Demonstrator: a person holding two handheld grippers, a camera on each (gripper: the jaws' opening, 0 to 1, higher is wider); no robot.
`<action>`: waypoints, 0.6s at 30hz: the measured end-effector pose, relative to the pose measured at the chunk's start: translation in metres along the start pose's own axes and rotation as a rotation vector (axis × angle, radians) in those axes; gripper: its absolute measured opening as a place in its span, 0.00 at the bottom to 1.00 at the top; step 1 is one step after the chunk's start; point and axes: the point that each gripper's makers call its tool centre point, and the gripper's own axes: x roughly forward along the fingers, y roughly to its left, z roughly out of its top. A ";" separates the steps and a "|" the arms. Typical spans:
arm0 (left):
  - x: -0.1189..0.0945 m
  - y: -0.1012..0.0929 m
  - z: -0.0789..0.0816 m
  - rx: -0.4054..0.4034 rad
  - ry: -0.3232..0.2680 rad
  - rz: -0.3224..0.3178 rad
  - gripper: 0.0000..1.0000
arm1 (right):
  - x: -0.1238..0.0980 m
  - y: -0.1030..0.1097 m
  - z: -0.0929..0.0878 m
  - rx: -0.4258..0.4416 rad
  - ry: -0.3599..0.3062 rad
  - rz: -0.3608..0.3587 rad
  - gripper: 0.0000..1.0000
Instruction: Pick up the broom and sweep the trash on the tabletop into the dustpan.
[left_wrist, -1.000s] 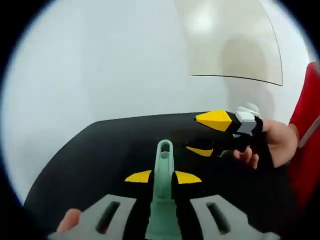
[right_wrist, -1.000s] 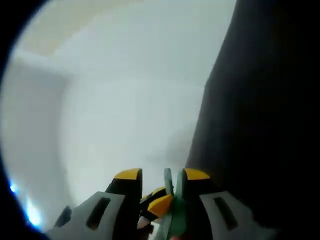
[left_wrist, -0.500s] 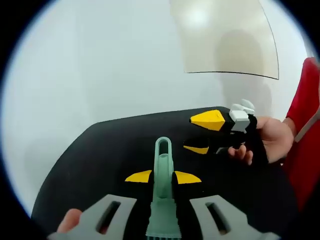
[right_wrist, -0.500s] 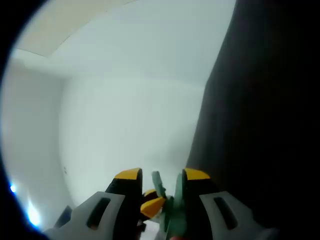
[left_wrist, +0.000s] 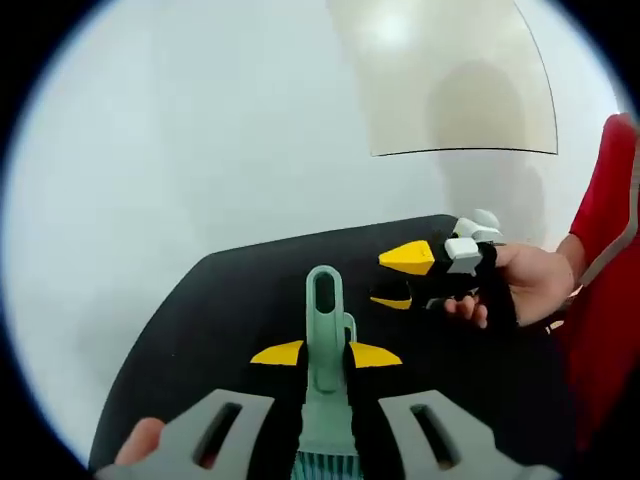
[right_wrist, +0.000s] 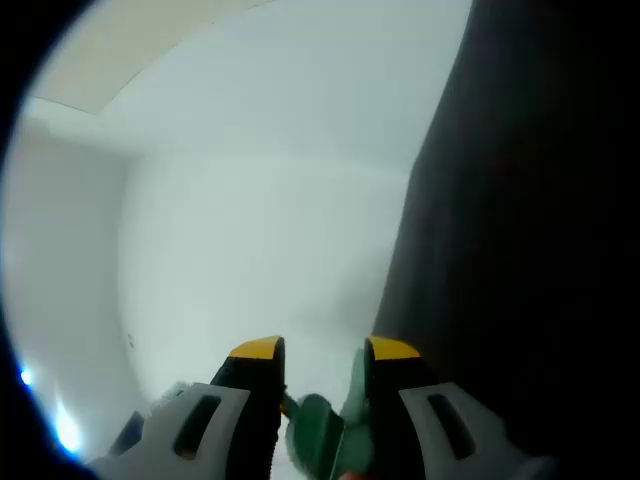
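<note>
Left gripper view shows the left gripper (left_wrist: 325, 354) with its yellow-tipped fingers (left_wrist: 278, 352) clamped on the green handle of the broom (left_wrist: 324, 330); the handle stands between the two fingers and reaches past their tips, with a long hole near its far end. At the bottom edge, a small piece of pale blue bristles is visible under the handle. Behind it lies the black table (left_wrist: 220, 310), with a white wall further away. To the right, a bare hand (left_wrist: 530, 285) next to a red sleeve (left_wrist: 610, 250) holds the right gripper (left_wrist: 400, 278) above the table, its fingers apart and pointing to the left, near the broom handle but not touching it. Right gripper view looks along the right gripper (right_wrist: 320, 350), whose fingers (right_wrist: 256, 348) stand apart; a blurred green part of the broom (right_wrist: 325, 440) sits low between them, and I cannot tell if it touches them. The dark table edge (right_wrist: 520, 240) fills the right side.
</note>
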 end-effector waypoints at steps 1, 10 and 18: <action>-0.004 0.000 0.001 0.001 0.004 0.002 0.13 | 0.000 0.000 0.000 0.000 0.000 0.000 0.33; -0.031 0.007 0.003 -0.033 0.030 0.052 0.13 | 0.000 -0.001 0.000 -0.004 0.001 -0.003 0.33; -0.043 0.007 -0.001 -0.113 0.009 0.016 0.13 | 0.001 -0.001 0.000 -0.004 0.002 -0.003 0.33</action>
